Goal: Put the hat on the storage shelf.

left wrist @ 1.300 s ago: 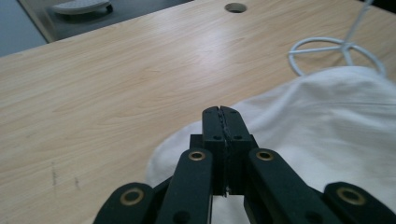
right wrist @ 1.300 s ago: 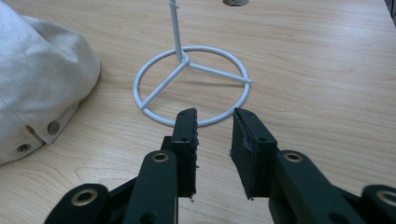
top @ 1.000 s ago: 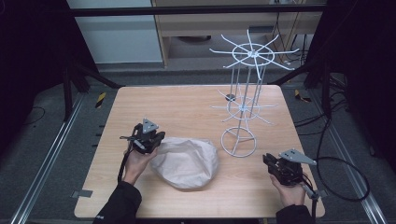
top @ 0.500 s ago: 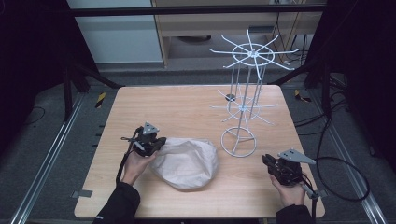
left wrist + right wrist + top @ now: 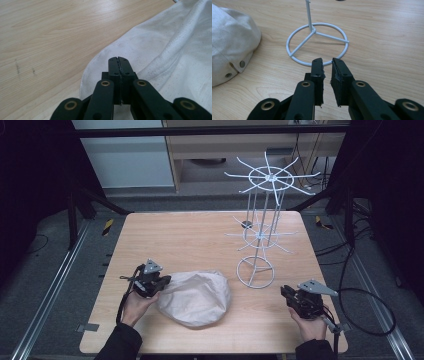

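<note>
Cap [image 5: 195,297]: cream cloth, near desk's front edge.
Left gripper [image 5: 119,62]: jaws together above its brim; part them before gripping.
Right gripper [image 5: 327,65]: jaws slightly apart, facing wire rack [image 5: 318,41].

I find no readable text, label, brand or number anywhere here. The cloth cap [image 5: 194,297] I work beside carries no print I can make out.

Crumpled white cloth cap [image 5: 194,297], table's front
</note>
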A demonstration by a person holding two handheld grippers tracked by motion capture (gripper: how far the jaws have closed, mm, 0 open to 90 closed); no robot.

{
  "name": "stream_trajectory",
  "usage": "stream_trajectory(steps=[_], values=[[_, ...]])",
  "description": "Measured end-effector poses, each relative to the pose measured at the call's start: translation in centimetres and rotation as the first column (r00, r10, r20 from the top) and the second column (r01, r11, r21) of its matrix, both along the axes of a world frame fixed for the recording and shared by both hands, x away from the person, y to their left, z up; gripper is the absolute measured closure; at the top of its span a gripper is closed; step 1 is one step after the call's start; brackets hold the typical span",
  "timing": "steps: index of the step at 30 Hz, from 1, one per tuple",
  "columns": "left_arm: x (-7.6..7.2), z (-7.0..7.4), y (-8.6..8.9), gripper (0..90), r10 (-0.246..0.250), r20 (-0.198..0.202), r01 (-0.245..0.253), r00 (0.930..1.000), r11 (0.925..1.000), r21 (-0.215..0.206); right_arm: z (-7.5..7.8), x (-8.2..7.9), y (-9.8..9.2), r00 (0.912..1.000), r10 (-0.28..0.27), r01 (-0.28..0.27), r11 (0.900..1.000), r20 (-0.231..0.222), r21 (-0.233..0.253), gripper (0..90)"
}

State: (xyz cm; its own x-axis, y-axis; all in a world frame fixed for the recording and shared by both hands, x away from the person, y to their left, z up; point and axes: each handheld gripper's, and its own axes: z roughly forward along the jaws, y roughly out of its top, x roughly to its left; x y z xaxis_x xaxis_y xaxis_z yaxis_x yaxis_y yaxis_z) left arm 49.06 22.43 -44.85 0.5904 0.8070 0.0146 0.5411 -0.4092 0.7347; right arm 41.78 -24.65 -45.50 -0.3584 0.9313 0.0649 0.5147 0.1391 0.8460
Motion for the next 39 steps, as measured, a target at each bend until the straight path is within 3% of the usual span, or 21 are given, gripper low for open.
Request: stream_trajectory(steps=[15,25,39], values=[[-4.1,0.0,1.8,89.8,0.009,-0.02,-0.009,0.9998,1.0,0.0,0.0,0.0,-0.1,1.0,0.004,-0.004,1.0,0.0,-0.002,78.4],[-6.8,-0.2,2.2,89.8,-0.019,-0.03,0.018,0.9994,0.9998,-0.007,0.0,-0.1,-0.1,1.0,0.003,-0.003,1.0,-0.001,0.007,77.4],[-9.4,-0.3,2.0,89.2,-0.07,-0.029,0.07,0.9971,0.9975,-0.004,-0.2,-0.1,-0.5,1.0,-0.002,0.002,1.0,0.0,0.015,74.2]])
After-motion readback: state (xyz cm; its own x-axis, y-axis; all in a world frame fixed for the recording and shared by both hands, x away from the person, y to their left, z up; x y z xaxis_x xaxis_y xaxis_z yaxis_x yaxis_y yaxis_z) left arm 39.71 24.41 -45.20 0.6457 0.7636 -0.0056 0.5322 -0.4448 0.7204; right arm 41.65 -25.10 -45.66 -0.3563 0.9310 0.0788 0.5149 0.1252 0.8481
